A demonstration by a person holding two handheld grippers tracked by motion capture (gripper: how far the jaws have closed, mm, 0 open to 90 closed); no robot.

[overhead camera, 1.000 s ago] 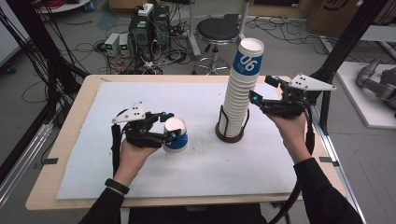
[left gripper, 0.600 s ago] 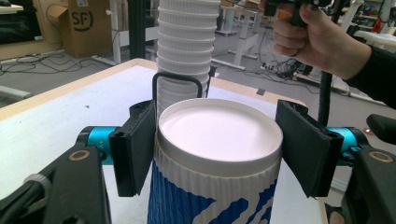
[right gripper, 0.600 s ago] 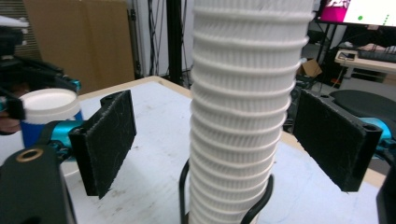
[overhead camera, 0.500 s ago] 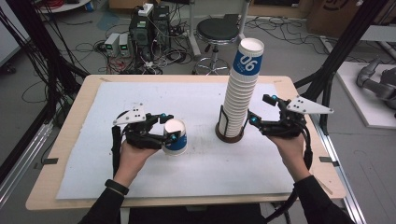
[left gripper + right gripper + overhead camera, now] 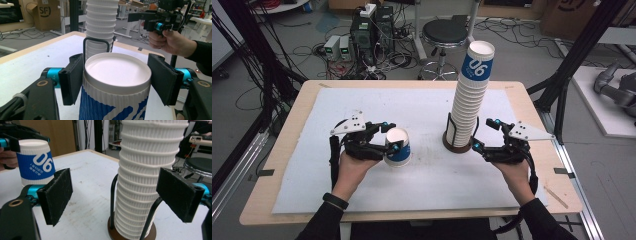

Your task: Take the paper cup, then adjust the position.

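Nearest, the left claw (image 5: 115, 82) pinches a ribbed blue-and-white paper cup (image 5: 397, 146) upright on the white-covered counter (image 5: 362, 200). Beyond, the right claw (image 5: 484, 135) stands spread beside the tall stack of ribbed cups (image 5: 471, 95) in its black wire holder (image 5: 456, 142).

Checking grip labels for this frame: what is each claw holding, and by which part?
Left claw clamps the single blue-and-white cup by its sides just under the rim. Right claw holds nothing: its jaws stand open beside the cup stack, not touching it.
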